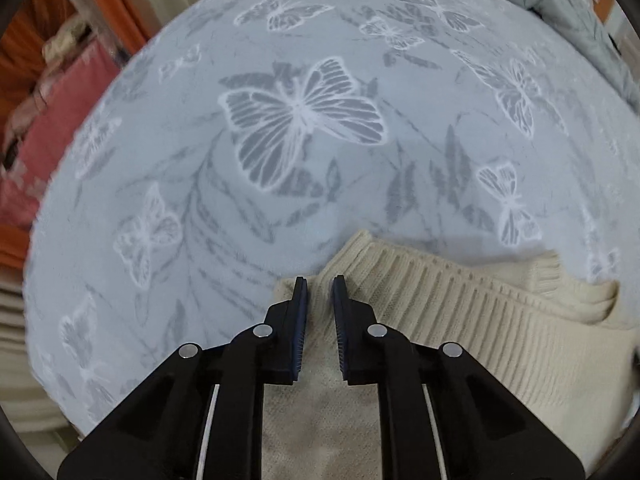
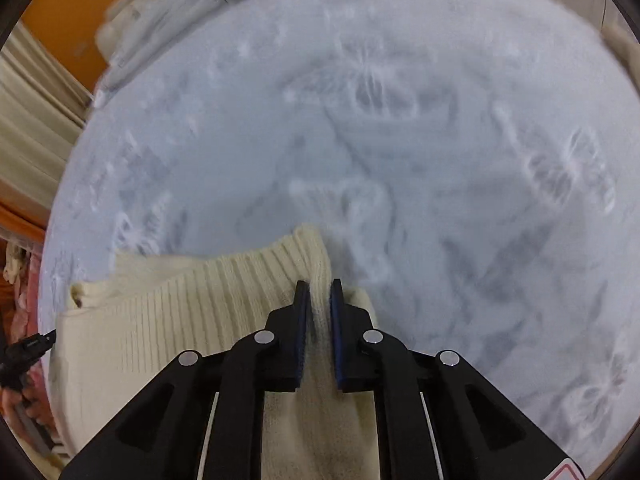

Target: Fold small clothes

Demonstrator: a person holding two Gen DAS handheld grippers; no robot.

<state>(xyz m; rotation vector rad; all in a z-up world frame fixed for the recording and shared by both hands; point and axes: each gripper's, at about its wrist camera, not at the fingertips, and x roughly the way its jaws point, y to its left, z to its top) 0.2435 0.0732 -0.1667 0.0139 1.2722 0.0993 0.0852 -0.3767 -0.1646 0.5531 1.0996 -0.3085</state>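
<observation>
Sweater (image 1: pixel 460 320), one cream ribbed knit, lies on the butterfly-print blanket (image 1: pixel 280 160), its ribbed band running across between the two grippers. Left gripper (image 1: pixel 320 284) pinches the band's left corner; right gripper (image 2: pixel 320 288) is clamped on the right corner. Each corner sits directly under its own gripper.

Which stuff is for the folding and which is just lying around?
For folding: cream sweater, left gripper, right gripper, both pinching it.
Lying about: butterfly blanket underneath, grey bedding, pink cloth.
</observation>
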